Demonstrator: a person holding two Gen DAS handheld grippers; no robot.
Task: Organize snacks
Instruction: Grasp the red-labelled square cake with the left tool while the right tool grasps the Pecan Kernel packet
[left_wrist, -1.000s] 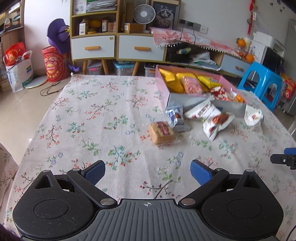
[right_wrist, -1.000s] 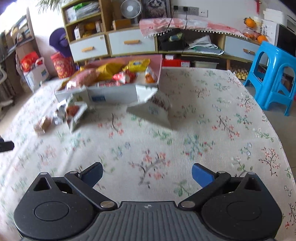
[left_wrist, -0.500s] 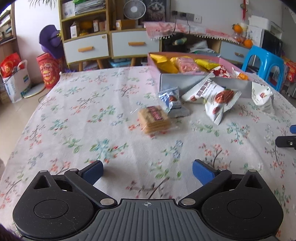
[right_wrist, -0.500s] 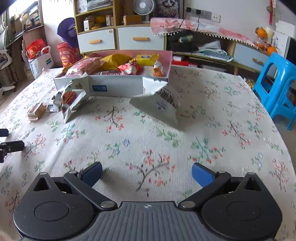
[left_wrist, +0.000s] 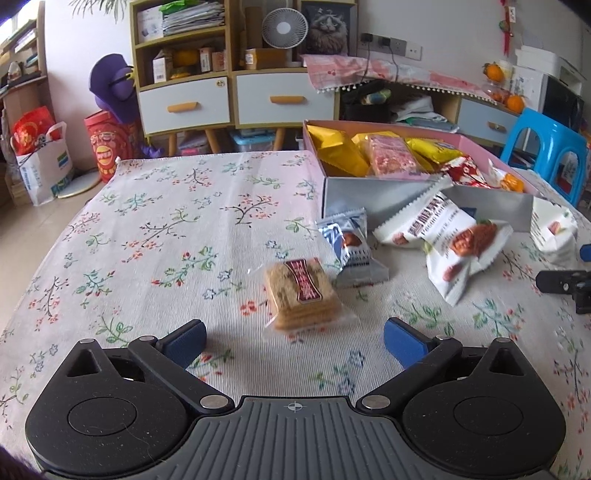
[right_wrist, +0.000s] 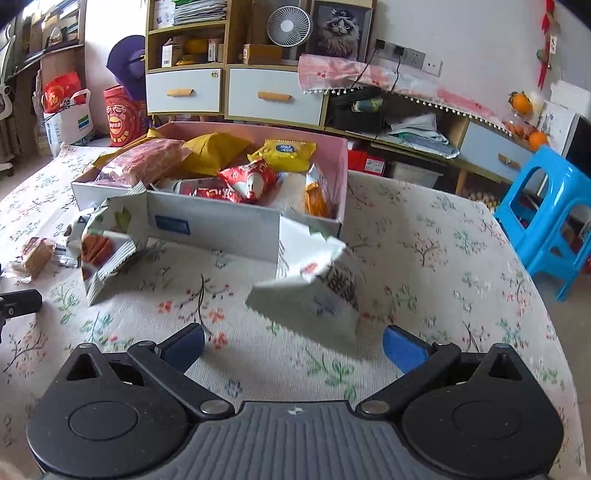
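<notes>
The left gripper (left_wrist: 293, 341) has its jaws spread wide and empty, and the clear-wrapped stack of tan square crackers with a dark red label (left_wrist: 302, 293) lies flat on the floral-cloth surface (left_wrist: 155, 236) just ahead of the gap, a little toward the right jaw. That packet looks light and its contents brittle, so a gentle pinch across the stack's two side edges should suit it better than a hard squeeze; the loose film at its ends would likely slip or crumple. The right gripper (right_wrist: 293, 343) is likewise spread and holds nothing, with a white crinkly foil snack bag bearing a printed code (right_wrist: 312, 295) sitting just ahead between its jaws, partly blurred. Such a puffed pouch is probably light, soft and slippery, so the crimped seam or the flatter middle seems the safer hold. Beyond both jaws stands the open pink-and-grey cardboard box (right_wrist: 236, 229), already holding several packets, and other pouches lie loose against its near wall.
</notes>
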